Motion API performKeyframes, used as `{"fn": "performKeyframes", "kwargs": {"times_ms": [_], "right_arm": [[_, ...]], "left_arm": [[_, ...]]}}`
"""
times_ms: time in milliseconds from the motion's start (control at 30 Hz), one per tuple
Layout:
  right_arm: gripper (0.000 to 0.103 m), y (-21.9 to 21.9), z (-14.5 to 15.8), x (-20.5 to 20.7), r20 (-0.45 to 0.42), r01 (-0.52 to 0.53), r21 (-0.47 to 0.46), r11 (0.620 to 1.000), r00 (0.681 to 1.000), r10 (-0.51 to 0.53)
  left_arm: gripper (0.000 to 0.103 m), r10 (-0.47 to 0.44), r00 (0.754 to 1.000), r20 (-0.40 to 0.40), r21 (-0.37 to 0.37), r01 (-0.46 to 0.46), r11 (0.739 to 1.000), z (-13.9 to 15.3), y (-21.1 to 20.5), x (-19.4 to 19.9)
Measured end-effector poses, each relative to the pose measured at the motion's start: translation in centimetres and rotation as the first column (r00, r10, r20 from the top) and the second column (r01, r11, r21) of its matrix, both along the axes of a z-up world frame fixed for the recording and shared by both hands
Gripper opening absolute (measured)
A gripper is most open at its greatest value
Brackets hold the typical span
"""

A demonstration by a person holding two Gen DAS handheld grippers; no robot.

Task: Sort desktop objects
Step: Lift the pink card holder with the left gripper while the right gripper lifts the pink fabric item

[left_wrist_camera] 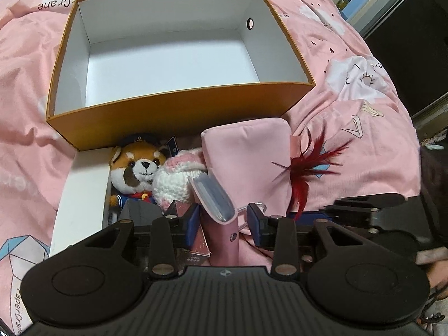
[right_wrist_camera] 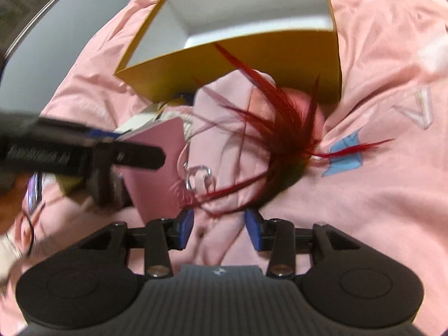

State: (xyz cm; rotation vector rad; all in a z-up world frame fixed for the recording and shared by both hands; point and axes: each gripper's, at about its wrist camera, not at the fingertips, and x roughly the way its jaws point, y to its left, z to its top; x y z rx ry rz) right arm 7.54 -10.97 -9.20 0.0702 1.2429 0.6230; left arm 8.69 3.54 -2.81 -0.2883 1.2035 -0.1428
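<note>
So the whole thing's happening on a bed with a pink printed duvet (left_wrist_camera: pixel 350 64), and the big orange box (left_wrist_camera: pixel 179 106) with the white inside sits open on it, nothing in it as far as I can see.

Right in front of the box there's a pile of stuff: a red panda plush (left_wrist_camera: pixel 134 170) in a little sailor outfit, lying next to a white cardboard panel (left_wrist_camera: pixel 81 196), then a pink-and-white crochet toy (left_wrist_camera: pixel 173 179) touching it, and a pale pink fabric pouch (left_wrist_camera: pixel 249 162) leaning up against the box wall. A bunch of dark red feathers (left_wrist_camera: pixel 305 168) lies at the pouch's right edge.

The left tool (left_wrist_camera: pixel 225 224) has its blue pads on either side of a dusty pink case (left_wrist_camera: pixel 221 232) with a snap and a clear flap. The pads look close to the case but I honestly can't tell if they're actually pressing on it. A small metal ring sticks out by the right pad.

The right tool (right_wrist_camera: pixel 219 228) has its fingers apart with only pink fabric between them, not squeezing anything. The feathers (right_wrist_camera: pixel 280 128) fan out just beyond its tips, and the left tool shows as a blurry black arm on the left at the pink case (right_wrist_camera: pixel 156 162).
</note>
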Motion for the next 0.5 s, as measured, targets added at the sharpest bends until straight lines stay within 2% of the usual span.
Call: {"fn": "performKeyframes", "kwargs": {"times_ms": [67, 133, 167, 267, 333, 500], "right_arm": [[0.048, 0.5, -0.9, 0.5, -0.029, 0.028, 0.0, 1.0, 0.999, -0.028], [0.043, 0.4, -1.5, 0.7, -0.041, 0.057, 0.008, 0.998, 0.998, -0.056], [0.03, 0.2, -1.7, 0.9, -0.041, 0.073, 0.011, 0.997, 0.997, -0.072], [0.019, -1.2, -1.4, 0.9, -0.037, 0.131, 0.055, 0.99, 0.991, -0.13], [0.002, -1.6, -0.6, 0.6, -0.007, 0.151, 0.079, 0.985, 0.989, -0.15], [0.0, -1.9, 3.6, -0.3, 0.116, 0.116, 0.119, 0.986, 0.985, -0.13]], "left_arm": [[0.035, 0.003, 1.0, 0.011, 0.007, -0.003, 1.0, -0.1, 0.0, -0.2], [0.032, 0.008, 1.0, 0.025, 0.009, -0.008, 1.0, -0.2, 0.1, -0.4], [0.032, 0.013, 0.999, 0.031, 0.002, -0.013, 1.0, -0.1, 0.2, -0.6], [0.027, 0.024, 0.998, 0.059, -0.011, -0.024, 1.0, 0.0, 0.6, -1.1], [0.024, 0.034, 0.996, 0.079, -0.019, -0.032, 0.999, 0.4, 0.8, -1.6], [0.022, 0.04, 0.981, 0.189, -0.011, -0.038, 0.999, 3.0, 0.7, -2.9]]}}
